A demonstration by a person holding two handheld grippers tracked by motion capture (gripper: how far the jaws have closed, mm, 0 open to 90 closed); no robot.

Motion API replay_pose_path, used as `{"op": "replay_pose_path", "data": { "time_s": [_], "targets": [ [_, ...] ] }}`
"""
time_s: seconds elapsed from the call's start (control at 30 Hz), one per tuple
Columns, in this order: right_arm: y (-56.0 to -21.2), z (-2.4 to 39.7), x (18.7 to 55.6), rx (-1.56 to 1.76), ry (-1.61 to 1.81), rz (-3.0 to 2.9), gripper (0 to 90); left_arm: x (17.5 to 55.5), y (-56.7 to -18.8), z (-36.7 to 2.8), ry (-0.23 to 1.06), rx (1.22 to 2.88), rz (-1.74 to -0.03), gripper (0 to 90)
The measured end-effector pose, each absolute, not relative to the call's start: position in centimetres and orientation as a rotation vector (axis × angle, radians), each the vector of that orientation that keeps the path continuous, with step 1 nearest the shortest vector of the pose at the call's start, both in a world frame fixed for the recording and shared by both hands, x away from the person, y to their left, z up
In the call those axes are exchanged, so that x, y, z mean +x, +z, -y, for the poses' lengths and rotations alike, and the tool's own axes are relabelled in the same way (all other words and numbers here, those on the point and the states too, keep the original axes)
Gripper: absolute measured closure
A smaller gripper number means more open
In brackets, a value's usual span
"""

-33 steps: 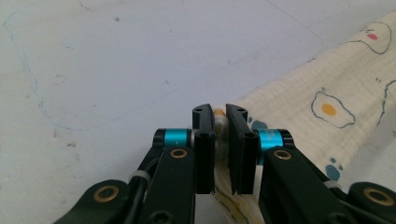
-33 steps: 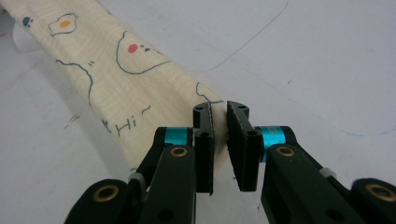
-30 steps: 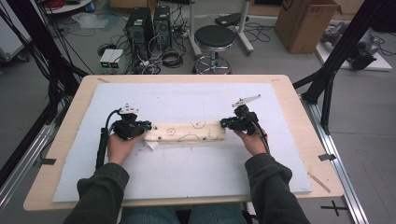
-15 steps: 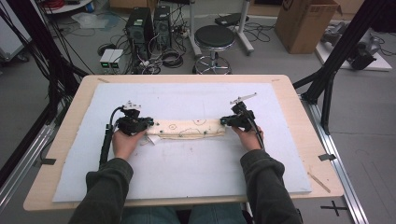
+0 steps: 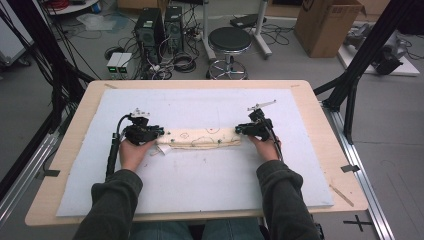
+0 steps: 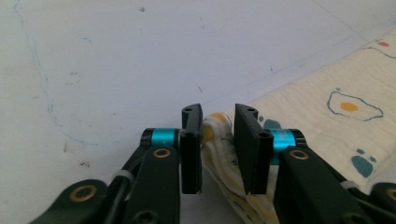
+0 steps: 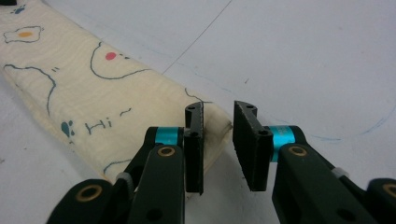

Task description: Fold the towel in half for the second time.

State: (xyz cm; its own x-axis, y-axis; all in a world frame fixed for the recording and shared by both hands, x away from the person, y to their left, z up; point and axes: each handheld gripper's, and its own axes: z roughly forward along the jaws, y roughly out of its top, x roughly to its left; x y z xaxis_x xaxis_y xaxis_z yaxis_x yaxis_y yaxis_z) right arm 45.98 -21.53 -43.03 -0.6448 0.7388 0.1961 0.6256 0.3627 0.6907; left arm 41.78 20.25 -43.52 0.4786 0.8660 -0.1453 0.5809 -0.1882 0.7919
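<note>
Since the earlier frame, both our grippers have been opening their jaws, and the folded cloth (image 5: 199, 138) now lies as a long narrow strip across the middle of the padded table (image 5: 200, 190). We hold one end each so the fold stays straight. Our left gripper (image 6: 218, 140) stands slightly parted, the cloth's folded end loose between its jaws; our right gripper (image 7: 218, 135) likewise gapes narrowly over the opposite corner, no longer pinching it.
</note>
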Motion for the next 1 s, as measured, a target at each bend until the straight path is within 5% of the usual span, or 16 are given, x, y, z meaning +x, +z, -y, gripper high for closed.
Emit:
{"op": "replay_pose_path", "data": {
  "time_s": [1.0],
  "targets": [
    [-39.9,23.0,43.8,1.216,1.364,-2.398,28.0,38.7,-40.5,-22.3,0.415,1.794,-1.103,45.4]
  ]
}}
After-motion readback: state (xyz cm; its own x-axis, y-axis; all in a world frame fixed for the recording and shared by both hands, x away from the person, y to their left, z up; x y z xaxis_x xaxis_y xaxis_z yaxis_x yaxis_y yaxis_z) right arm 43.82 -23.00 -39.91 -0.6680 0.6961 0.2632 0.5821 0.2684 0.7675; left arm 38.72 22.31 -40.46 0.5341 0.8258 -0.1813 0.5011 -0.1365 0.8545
